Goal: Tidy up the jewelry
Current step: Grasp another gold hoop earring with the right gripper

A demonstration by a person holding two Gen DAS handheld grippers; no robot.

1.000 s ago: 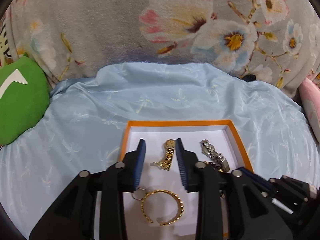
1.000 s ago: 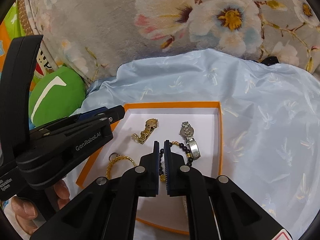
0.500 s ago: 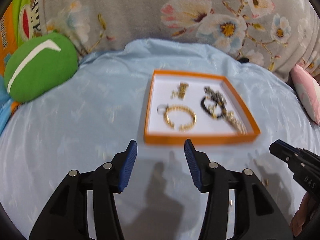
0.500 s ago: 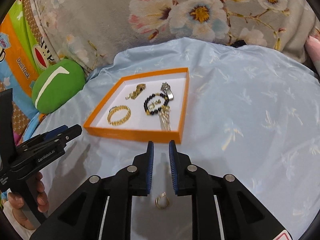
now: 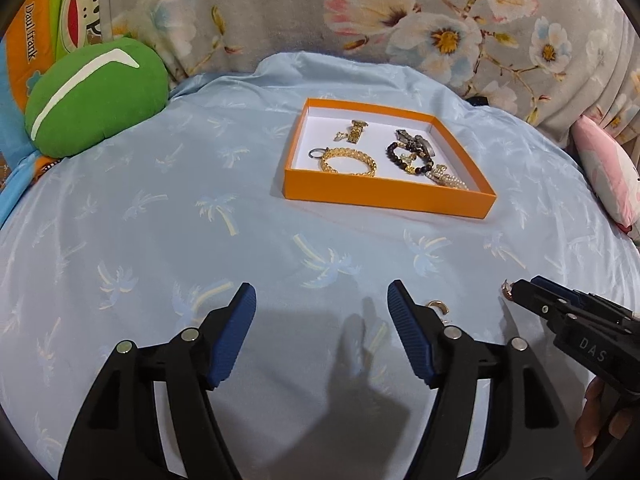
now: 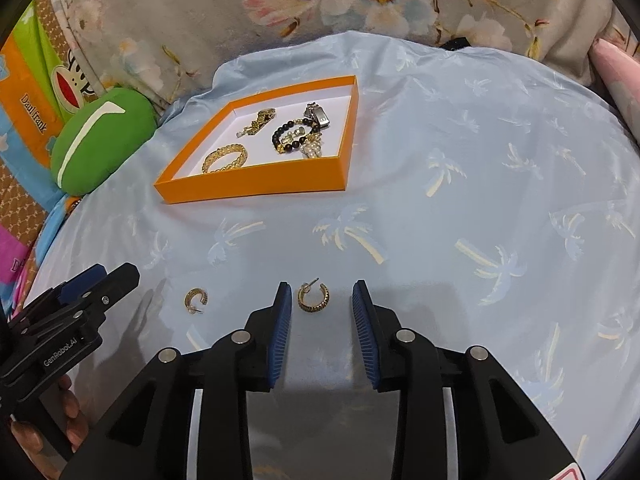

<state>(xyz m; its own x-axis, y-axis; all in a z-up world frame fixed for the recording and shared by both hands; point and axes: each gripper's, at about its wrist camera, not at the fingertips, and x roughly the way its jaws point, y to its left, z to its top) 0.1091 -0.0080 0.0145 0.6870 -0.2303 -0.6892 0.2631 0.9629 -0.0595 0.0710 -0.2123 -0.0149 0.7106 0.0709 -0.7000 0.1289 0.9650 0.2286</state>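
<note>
An orange tray (image 5: pixel 384 192) (image 6: pixel 256 189) on the blue cloth holds a gold bracelet (image 5: pixel 348 160) (image 6: pixel 225 159), a gold watch (image 5: pixel 354 131), a black bead bracelet (image 5: pixel 408 158) (image 6: pixel 292 136), a silver watch (image 6: pixel 318 116) and a pearl piece (image 5: pixel 448 178). Two gold hoop earrings lie on the cloth: one (image 6: pixel 313 296) just ahead of my open right gripper (image 6: pixel 322 312), between its fingertips, the other (image 6: pixel 196 300) to its left. My left gripper (image 5: pixel 322 320) is open and empty, with an earring (image 5: pixel 438 307) by its right finger.
A green cushion (image 5: pixel 96 96) (image 6: pixel 100 140) lies at the left by a printed orange bag (image 5: pixel 28 40). Floral fabric (image 5: pixel 360 8) rises behind the cloth. A pink pillow (image 5: pixel 608 168) sits at the right edge.
Both grippers have pulled back from the tray to the near cloth and opened wider. The earrings on the cloth have come into view.
</note>
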